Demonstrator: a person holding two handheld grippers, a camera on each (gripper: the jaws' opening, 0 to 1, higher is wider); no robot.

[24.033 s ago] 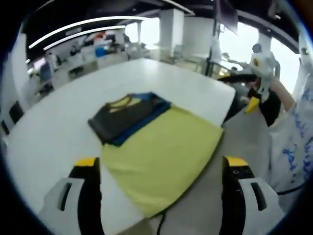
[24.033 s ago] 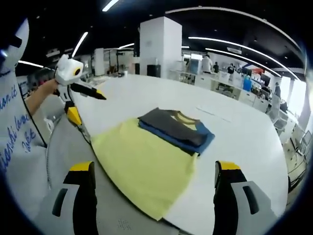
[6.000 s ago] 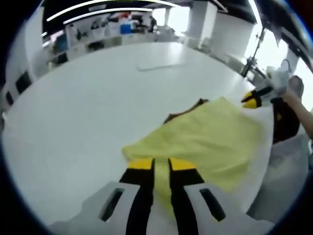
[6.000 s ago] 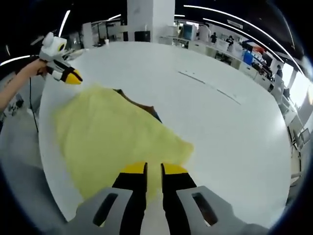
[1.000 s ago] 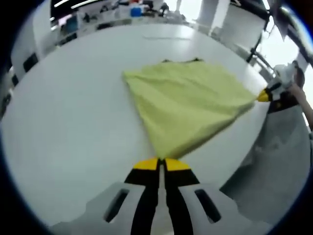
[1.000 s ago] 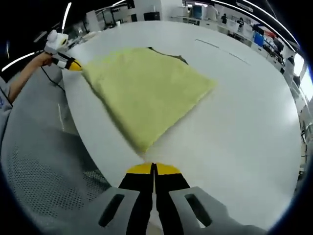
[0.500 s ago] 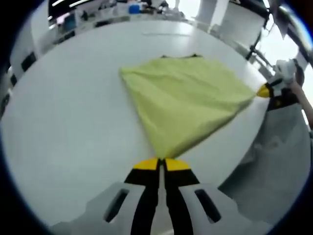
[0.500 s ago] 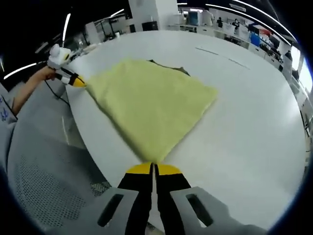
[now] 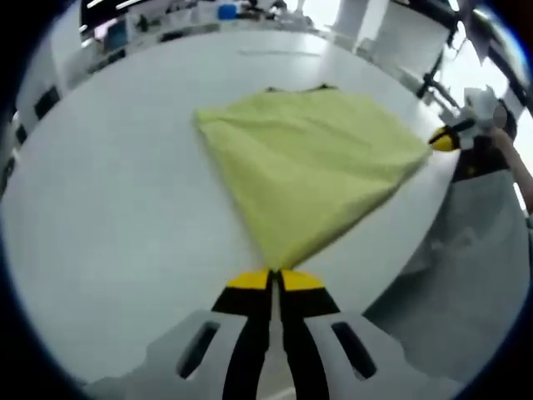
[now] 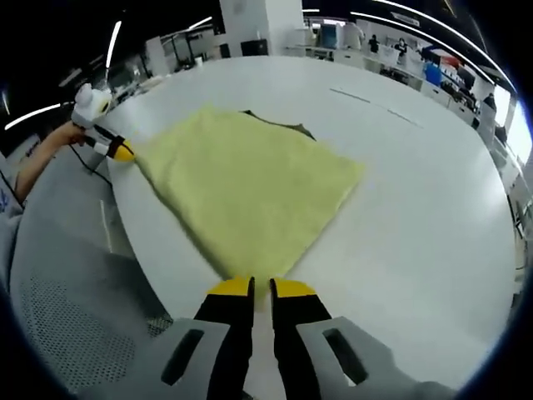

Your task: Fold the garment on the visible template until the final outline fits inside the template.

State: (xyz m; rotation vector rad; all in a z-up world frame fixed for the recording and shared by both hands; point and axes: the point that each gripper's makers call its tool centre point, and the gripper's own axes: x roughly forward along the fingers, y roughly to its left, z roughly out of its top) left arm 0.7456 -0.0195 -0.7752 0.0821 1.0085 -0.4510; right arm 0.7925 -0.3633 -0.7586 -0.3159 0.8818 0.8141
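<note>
Left gripper view: gripper clenched on the near corner of the yellow cloth, jaws together with the fabric point pinched between the yellow tips, as half a second ago. Cloth spread flat over the white tabletop, one edge running toward the right side where the other gripper sits at the far corner, in a hand. Thin dark strip of the garment peeking from under the cloth's far edge, so most of it lies covered beneath the yellow sheet. Cloth sits slightly further up and left in the picture than a moment back, but that may be camera shift alone. Right gripper view: gripper now with a narrow gap between the yellow tips, where half a second ago they were pressed together on the cloth corner; corner tip lying on the tabletop just ahead of the jaws, apparently released. Left gripper at the cloth's far left corner, dark garment edge showing at the far side. Likely meaning: yellow sheet laid down, right corner let go, left corner yet to follow; garment folded and hidden under it, fit inside the template not checkable from here.
</note>
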